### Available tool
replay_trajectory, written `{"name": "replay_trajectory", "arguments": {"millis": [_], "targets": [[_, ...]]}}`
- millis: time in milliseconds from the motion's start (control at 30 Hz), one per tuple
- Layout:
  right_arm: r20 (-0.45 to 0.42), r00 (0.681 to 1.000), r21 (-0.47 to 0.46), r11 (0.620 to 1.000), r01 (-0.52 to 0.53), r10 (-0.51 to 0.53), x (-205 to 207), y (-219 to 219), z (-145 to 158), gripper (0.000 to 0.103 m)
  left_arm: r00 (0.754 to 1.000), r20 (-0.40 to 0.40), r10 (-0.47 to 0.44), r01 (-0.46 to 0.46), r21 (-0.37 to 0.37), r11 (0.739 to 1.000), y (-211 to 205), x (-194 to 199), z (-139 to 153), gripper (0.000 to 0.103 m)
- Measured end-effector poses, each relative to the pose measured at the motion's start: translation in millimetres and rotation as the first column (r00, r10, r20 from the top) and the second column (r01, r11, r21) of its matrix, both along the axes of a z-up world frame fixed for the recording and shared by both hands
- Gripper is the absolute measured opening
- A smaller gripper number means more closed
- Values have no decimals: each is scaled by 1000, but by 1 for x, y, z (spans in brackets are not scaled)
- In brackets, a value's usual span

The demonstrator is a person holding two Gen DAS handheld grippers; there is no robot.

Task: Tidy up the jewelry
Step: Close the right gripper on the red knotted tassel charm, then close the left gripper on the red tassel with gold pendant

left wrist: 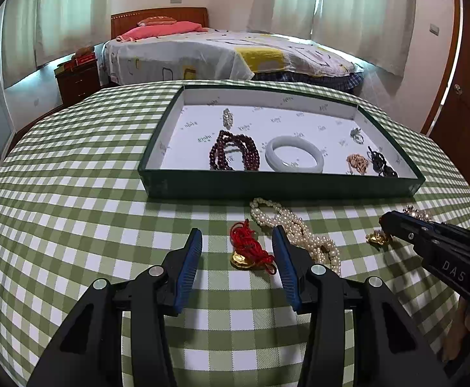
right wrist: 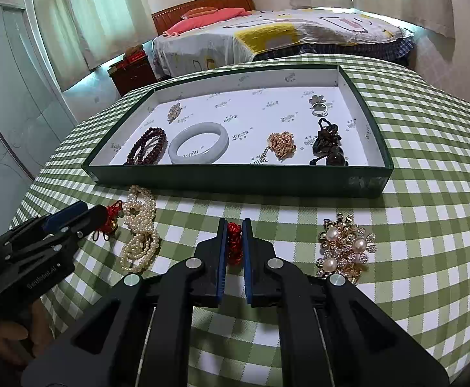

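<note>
Right tongs pinch shut on a red cord charm lying on the bench before the tray. Pick-up step; next, lift into tray. Left tongs half open, empty, straddling a second red cord charm.

Bright, soft daylight through the curtains — sharp centre, strong fisheye bending and dark corners.
</note>
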State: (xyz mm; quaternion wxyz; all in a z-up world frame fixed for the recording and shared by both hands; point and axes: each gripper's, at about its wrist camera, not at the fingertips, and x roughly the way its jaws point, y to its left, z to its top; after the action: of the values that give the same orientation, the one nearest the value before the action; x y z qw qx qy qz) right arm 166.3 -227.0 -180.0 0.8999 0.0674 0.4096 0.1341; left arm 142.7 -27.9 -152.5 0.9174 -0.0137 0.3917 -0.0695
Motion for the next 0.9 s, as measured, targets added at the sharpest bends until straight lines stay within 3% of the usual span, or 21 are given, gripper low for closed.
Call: {"name": "replay_trajectory", "arguments": {"millis": [133,467,900], "targets": [[-6,1000,3,1000,-2,2,-1,1,-2,9,1000,-4,-9,9,3,1000,-1,1,-2,43],[-12,1000,7,1000,2,-2,0,2,-4,9,999,-18,-38,38,3,999,-4,2,-4,12],[7,1000,5,1000,2,-2,-2,2,-1,9,999,6,-37,37,11,999,-2,-3,1,9]]}}
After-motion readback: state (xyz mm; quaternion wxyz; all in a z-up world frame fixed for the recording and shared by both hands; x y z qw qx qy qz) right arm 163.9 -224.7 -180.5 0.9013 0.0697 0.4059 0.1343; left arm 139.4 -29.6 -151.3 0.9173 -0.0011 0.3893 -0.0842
